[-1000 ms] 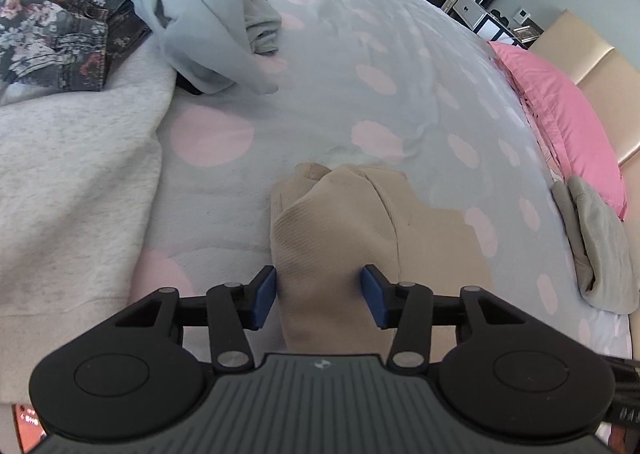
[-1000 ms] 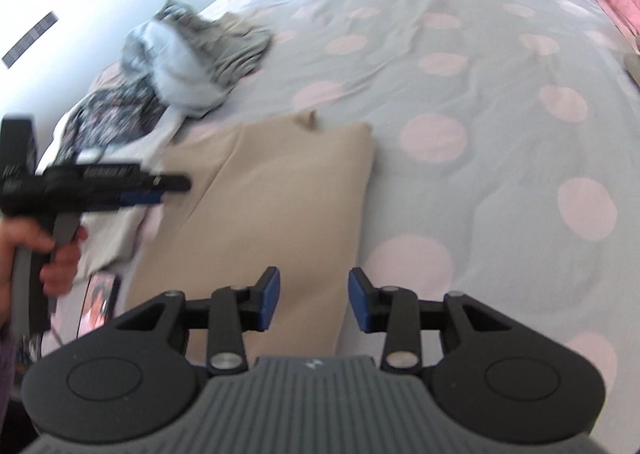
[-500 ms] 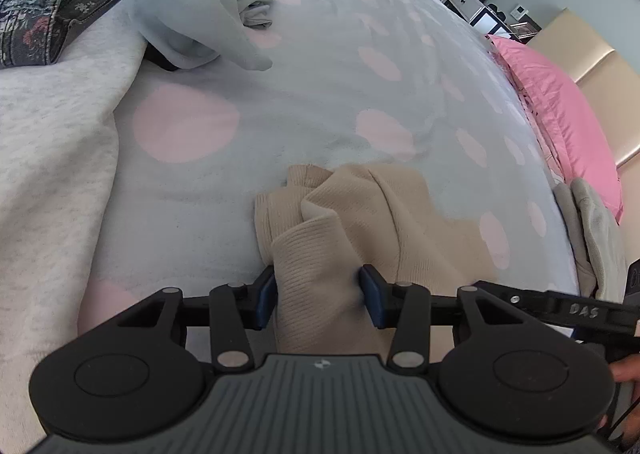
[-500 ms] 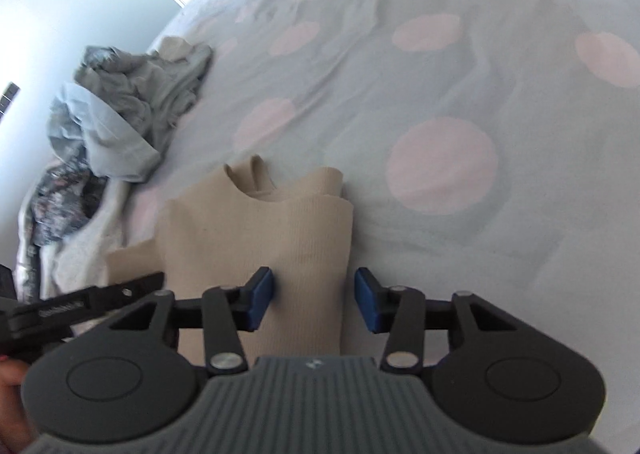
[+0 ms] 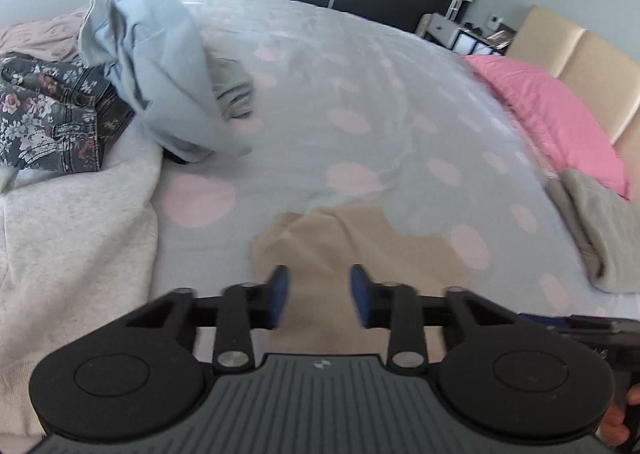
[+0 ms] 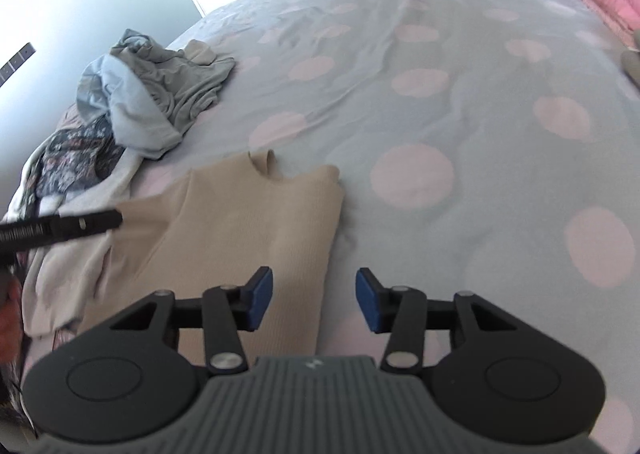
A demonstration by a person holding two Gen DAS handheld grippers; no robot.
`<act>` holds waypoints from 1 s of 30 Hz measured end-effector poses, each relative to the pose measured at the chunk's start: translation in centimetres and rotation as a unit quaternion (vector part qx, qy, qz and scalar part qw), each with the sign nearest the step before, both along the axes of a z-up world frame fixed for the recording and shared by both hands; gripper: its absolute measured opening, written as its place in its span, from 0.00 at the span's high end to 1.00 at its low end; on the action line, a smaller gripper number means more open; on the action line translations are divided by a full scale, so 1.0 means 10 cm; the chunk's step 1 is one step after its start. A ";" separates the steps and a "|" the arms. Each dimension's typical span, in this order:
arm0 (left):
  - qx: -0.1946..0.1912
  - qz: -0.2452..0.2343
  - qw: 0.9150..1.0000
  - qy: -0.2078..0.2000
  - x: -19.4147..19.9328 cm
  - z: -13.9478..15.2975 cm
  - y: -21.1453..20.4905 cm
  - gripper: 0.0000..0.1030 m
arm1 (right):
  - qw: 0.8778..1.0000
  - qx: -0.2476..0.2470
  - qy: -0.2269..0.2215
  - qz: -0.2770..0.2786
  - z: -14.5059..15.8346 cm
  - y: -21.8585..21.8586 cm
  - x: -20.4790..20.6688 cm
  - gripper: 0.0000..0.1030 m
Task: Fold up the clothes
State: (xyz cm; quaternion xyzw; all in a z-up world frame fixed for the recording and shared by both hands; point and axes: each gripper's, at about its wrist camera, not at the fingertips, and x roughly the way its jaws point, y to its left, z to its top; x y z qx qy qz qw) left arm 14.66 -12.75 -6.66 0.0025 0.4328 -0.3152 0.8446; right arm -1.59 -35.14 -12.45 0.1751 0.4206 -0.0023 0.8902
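Observation:
A beige ribbed top (image 5: 352,250) lies partly folded on the grey bedspread with pink dots (image 5: 360,101). It also shows in the right wrist view (image 6: 248,221), its neckline away from me. My left gripper (image 5: 320,296) is open just above the top's near left part, with nothing between its blue pads. My right gripper (image 6: 314,300) is open and empty over the top's near right edge. The left gripper's finger (image 6: 80,223) shows in the right wrist view, touching a raised flap of the top's left side.
A heap of unfolded clothes lies at the left: light blue shirt (image 5: 156,69), floral jeans (image 5: 48,113), pale grey sweatshirt (image 5: 72,238). A folded grey garment (image 5: 600,230) lies by the pink pillow (image 5: 556,113) and headboard at the right.
Both grippers have opened and pulled back from the beige top, which they were closed around half a second ago. The top now lies flatter on the bed.

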 end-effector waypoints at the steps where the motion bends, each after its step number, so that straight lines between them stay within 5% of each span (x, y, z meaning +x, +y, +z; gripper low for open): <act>1: -0.003 -0.008 1.000 0.001 -0.10 0.04 0.00 0.83 | 1.000 -0.007 0.000 0.001 -0.01 0.04 -0.10 0.67; 3: -0.005 -0.022 1.000 0.001 -0.30 0.09 -0.01 0.85 | 1.000 -0.021 -0.001 0.003 -0.02 0.13 -0.31 0.76; 13: 0.084 -0.078 0.993 -0.013 -1.13 -0.18 -0.13 0.89 | 0.996 -0.087 -0.006 0.013 -0.10 0.56 -1.29 0.75; 20: 0.102 -0.040 0.994 -0.007 -1.01 -0.49 0.04 0.95 | 0.997 -0.071 -0.022 0.007 -0.28 0.72 -1.33 0.74; 27: 0.125 -0.019 0.991 -0.043 -1.12 -0.65 -0.07 0.95 | 0.999 -0.039 -0.032 -0.017 -0.35 0.70 -1.14 0.73; 30: 0.141 -0.011 0.988 -0.060 -1.20 -0.65 -0.14 0.95 | 0.998 -0.045 -0.047 -0.019 -0.35 0.71 -1.16 0.81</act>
